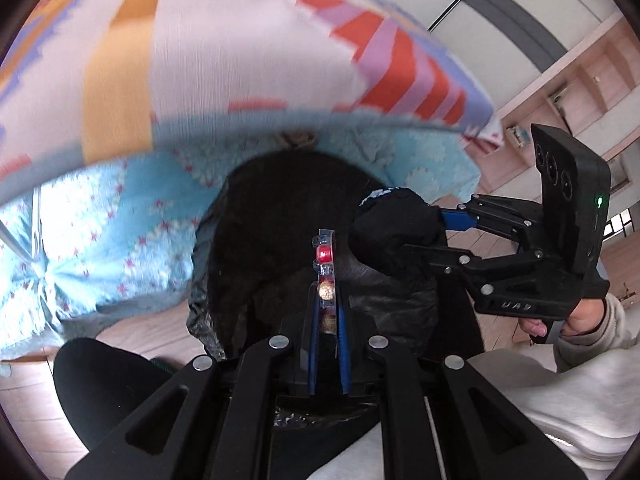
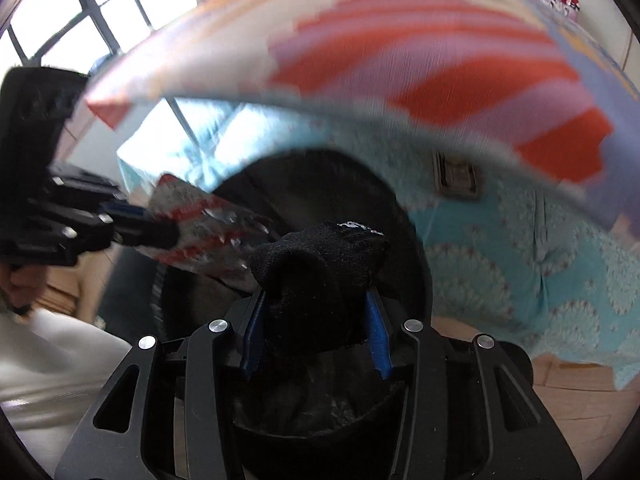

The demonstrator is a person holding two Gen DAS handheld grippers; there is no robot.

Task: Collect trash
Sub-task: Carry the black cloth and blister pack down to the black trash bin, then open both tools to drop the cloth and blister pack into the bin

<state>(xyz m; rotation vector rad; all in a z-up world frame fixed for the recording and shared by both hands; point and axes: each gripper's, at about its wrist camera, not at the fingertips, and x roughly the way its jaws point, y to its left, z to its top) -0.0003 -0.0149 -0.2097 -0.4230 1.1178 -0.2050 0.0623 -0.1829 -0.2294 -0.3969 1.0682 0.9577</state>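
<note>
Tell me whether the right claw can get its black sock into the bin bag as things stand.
Probably yes. The right claw, gripping the black sock, hangs right above the black bin bag's open mouth; only the left claw's wrapper is nearby, off to one side.

Bright window [image 2: 72,12] daylight, heavy motion blur, fisheye-warped edges

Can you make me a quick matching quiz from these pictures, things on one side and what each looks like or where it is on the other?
Things:
1. black sock
2. snack wrapper
3. bin bag
4. blanket

Descriptions:
A. light blue with a flower pattern
B. black, open below both grippers
C. between the right gripper's blue fingers
D. clear with red print, pinched flat in the left gripper

Pairs: 1-C, 2-D, 3-B, 4-A
</note>
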